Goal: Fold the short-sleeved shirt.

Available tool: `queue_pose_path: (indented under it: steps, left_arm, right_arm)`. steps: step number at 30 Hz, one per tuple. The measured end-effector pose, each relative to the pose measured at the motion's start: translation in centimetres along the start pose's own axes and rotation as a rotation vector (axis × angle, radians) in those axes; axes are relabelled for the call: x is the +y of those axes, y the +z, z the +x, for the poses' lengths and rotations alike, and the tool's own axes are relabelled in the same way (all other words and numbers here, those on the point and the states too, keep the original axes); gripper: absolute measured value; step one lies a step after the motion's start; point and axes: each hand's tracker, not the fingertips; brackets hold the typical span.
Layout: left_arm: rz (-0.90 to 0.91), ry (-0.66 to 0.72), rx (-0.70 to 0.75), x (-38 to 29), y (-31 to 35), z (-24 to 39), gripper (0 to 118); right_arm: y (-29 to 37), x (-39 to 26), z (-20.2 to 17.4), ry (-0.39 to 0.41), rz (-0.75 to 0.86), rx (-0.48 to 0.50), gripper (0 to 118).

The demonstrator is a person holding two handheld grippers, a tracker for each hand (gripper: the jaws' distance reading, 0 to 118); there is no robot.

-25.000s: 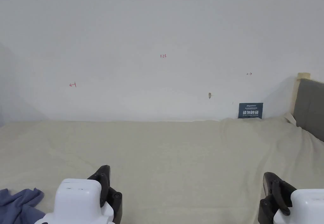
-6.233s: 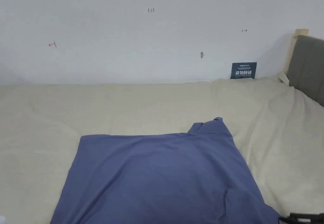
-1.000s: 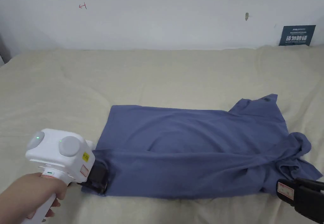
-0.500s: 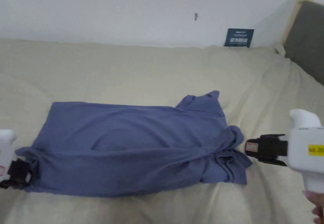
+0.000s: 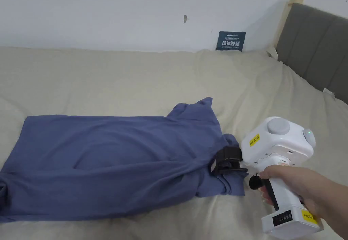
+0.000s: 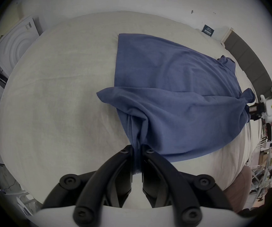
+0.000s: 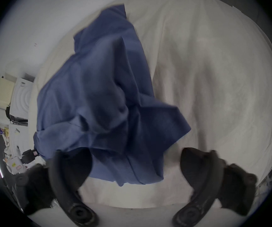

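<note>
While my left gripper [image 6: 137,150] pinches the hem of the blue shirt [image 5: 112,159] between closed jaws, shirt spread sideways on the cream bed [image 5: 119,77], my right gripper [image 7: 136,158] gaping open over its crumpled sleeve end.

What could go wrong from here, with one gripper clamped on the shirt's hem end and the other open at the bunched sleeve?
1. The right gripper is open over the crumpled sleeve; closing there may catch several layers and lock wrinkles into the fold.
2. The left gripper pinches a gathered bunch of the shirt; lifting may drag the hem unevenly.
3. The shirt lies rumpled on the soft bed, so folds may come out crooked.
</note>
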Motion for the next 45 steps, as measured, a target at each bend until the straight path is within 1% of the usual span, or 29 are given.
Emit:
queue_pose_path:
  steps: [1,2,3,4,5,6,7,9,10,11,13,14,15,16,17,22,26,29,31,34,36,38,39,40,41,42,43,44,45]
  left_arm:
    - [-0.003,0.002,0.003,0.2,-0.3,-0.5,10]
    - [-0.005,0.004,0.006,0.4,-0.6,-0.9,10]
    - [-0.006,0.007,0.011,0.5,-0.8,-1.2,10]
    - [-0.008,0.009,0.013,0.0,0.3,-0.1,10]
    - [-0.008,0.010,0.020,0.0,0.2,-0.3,10]
    - [-0.008,0.014,0.021,0.1,0.0,-0.5,10]
    - [-0.008,0.021,0.019,0.2,-0.1,-0.8,10]
    - [-0.004,0.034,0.013,-0.4,0.2,-0.2,10]
    - [0.000,0.037,0.010,-0.3,0.4,-0.3,10]
    - [0.005,0.037,0.009,-0.2,0.6,-0.4,10]
    - [0.017,0.039,-0.001,-0.5,0.8,-0.3,10]
    - [0.024,0.040,-0.008,-0.4,1.0,-0.4,10]
    - [0.030,0.042,-0.015,-0.3,1.3,-0.6,10]
    - [0.039,0.050,-0.029,-1.4,3.3,1.3,10]
    - [0.044,0.050,-0.048,-1.5,3.8,1.4,10]
    - [0.063,0.036,-0.071,-2.1,6.2,0.7,10]
    - [0.067,0.012,-0.071,-4.2,9.8,0.8,10]
    - [0.067,0.008,-0.102,-7.0,12.6,1.8,10]
    - [0.060,0.012,-0.125,-8.9,13.4,2.1,10]
    - [0.050,0.027,-0.142,-12.2,12.6,2.6,10]
    - [0.010,0.008,-0.148,-14.0,10.2,2.6,10]
    - [-0.026,0.016,-0.118,-15.5,7.7,2.7,10]
    - [-0.031,0.017,-0.094,-16.0,6.8,2.7,10]
    - [-0.029,0.013,-0.074,-16.2,6.0,2.7,10]
    - [-0.024,0.005,-0.039,-16.4,5.5,2.6,10]
    - [-0.014,0.014,-0.029,-16.6,5.4,2.6,10]
    - [-0.002,0.033,-0.042,-16.8,5.6,2.5,14]
    - [0.018,0.056,-0.055,-16.7,6.4,3.1,27]
    - [0.038,0.061,-0.043,-16.8,6.8,3.2,65]
  right_arm:
    - [-0.4,-0.3,0.0,-0.002,-0.009,-0.003,86]
    - [-0.3,-0.8,0.0,0.003,0.000,-0.011,61]
    - [-0.1,-1.4,-0.6,0.055,0.035,-0.150,48]
    - [0.4,-1.7,-0.7,0.072,0.057,-0.060,40]
    - [0.8,-1.8,-0.9,0.077,0.047,-0.024,19]
    - [1.2,-2.0,-0.9,0.077,0.054,-0.005,8]
    - [2.2,-1.4,-0.2,0.067,0.061,-0.012,8]
    - [3.3,-1.7,-0.5,0.090,0.090,-0.022,8]
    - [3.9,-1.8,-0.7,0.139,0.093,-0.025,8]
    - [4.7,-1.7,-0.8,0.169,0.093,-0.023,8]
    - [6.1,-2.1,-0.7,0.167,0.113,-0.014,8]
    - [6.7,-2.3,-0.5,0.175,0.119,0.011,8]
    - [7.1,-1.6,0.1,0.167,0.127,0.049,8]
    - [7.8,-1.8,0.6,0.150,0.136,0.101,8]
    - [8.4,-2.0,1.1,0.132,0.147,0.137,8]
    - [11.0,-3.7,3.5,0.105,0.152,0.203,8]
    - [13.5,-6.8,5.3,0.128,0.149,0.202,8]
    - [15.1,-9.2,7.2,0.104,0.139,0.214,8]
    - [15.7,-10.9,8.0,0.093,0.133,0.224,8]
    - [14.7,-13.2,9.9,0.050,0.097,0.216,8]
    - [12.7,-14.2,10.8,0.010,0.061,0.169,8]
    - [9.9,-14.7,11.9,-0.038,0.027,0.153,8]
    - [8.7,-14.9,12.0,-0.036,0.019,0.152,8]
    - [8.1,-14.9,12.1,-0.032,0.019,0.133,10]
    - [7.4,-15.0,12.2,-0.026,0.028,0.117,20]
    - [7.3,-15.2,12.2,-0.021,0.037,0.104,43]
    - [6.8,-14.8,13.1,-0.019,0.057,0.068,64]
    - [7.1,-15.0,13.1,-0.007,0.075,0.025,83]
    - [7.5,-15.1,13.1,0.003,0.094,0.001,92]
